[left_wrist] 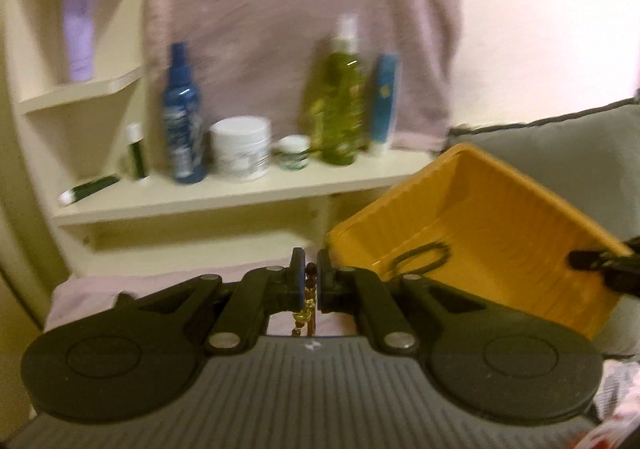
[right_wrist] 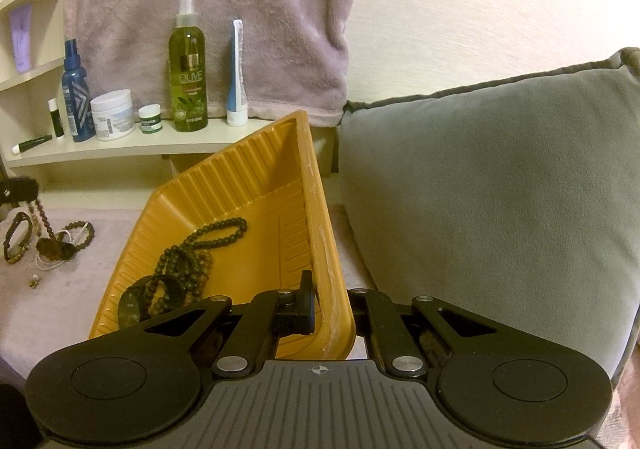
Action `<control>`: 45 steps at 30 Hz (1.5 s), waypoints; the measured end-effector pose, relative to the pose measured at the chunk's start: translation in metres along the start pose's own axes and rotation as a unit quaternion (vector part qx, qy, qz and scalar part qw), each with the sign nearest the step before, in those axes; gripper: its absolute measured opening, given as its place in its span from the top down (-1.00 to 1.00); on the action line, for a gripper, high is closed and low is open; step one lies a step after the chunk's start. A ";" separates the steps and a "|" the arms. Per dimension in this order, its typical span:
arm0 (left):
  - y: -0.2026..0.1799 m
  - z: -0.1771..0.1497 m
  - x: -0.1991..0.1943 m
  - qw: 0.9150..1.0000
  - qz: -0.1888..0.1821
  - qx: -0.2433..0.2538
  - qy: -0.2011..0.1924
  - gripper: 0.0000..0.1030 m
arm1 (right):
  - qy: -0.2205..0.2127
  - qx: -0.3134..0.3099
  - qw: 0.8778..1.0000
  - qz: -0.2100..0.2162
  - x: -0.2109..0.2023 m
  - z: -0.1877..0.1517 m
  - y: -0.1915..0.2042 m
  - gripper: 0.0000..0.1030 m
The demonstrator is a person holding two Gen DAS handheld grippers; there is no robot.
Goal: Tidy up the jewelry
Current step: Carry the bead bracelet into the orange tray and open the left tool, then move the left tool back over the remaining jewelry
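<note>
— Judging from both views, how far had you come with the jewelry?

— You were about half way, I think. In your yellow tray (right_wrist: 256, 185) already lay a long string of dark beads (right_wrist: 192, 253) and a black watch (right_wrist: 138, 303). Your right gripper (right_wrist: 320, 313) had its jaws closed on the tray's rim and held the tray tilted above the bed, beside the grey cushion (right_wrist: 500, 189).

— And your left gripper?

— Your left gripper (left_wrist: 311, 281) had its jaws almost fully closed on a beaded strand (left_wrist: 309, 303) with brown and gold pieces; the strand hung down between them, just beside the tray's near corner, not yet inside.

— What was left for you?

— On the pink blanket (right_wrist: 60, 309), well apart from the tray, several pieces still lay: a dark bracelet (right_wrist: 16, 237), a bead bracelet (right_wrist: 82, 235), a white pearl one (right_wrist: 48, 263) and one small earring (right_wrist: 34, 281). You still had to bring all of these in.
</note>
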State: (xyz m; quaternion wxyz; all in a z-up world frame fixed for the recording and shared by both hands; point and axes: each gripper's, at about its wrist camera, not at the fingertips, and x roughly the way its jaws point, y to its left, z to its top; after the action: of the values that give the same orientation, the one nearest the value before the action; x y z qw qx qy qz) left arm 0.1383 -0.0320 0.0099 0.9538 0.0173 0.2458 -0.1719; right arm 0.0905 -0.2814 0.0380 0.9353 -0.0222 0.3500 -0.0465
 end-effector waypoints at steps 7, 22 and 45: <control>-0.041 0.017 0.008 0.998 -0.064 0.015 -0.014 0.92 | 0.000 0.001 1.000 0.000 -0.001 0.000 0.001 0.89; -0.094 0.003 0.029 0.989 -0.143 0.043 0.024 0.92 | 0.001 0.002 1.000 0.000 -0.002 0.001 0.001 0.89; -0.011 -0.010 0.011 0.999 -0.008 -0.026 0.019 0.76 | 0.002 0.004 1.000 0.000 -0.001 0.001 -0.001 0.89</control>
State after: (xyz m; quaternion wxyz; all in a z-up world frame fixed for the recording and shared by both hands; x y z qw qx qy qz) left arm 0.1386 -0.0446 -0.0036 0.9476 -0.0063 0.2686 -0.1727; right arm 0.0906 -0.2819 0.0392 0.9348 -0.0180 0.3515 -0.0475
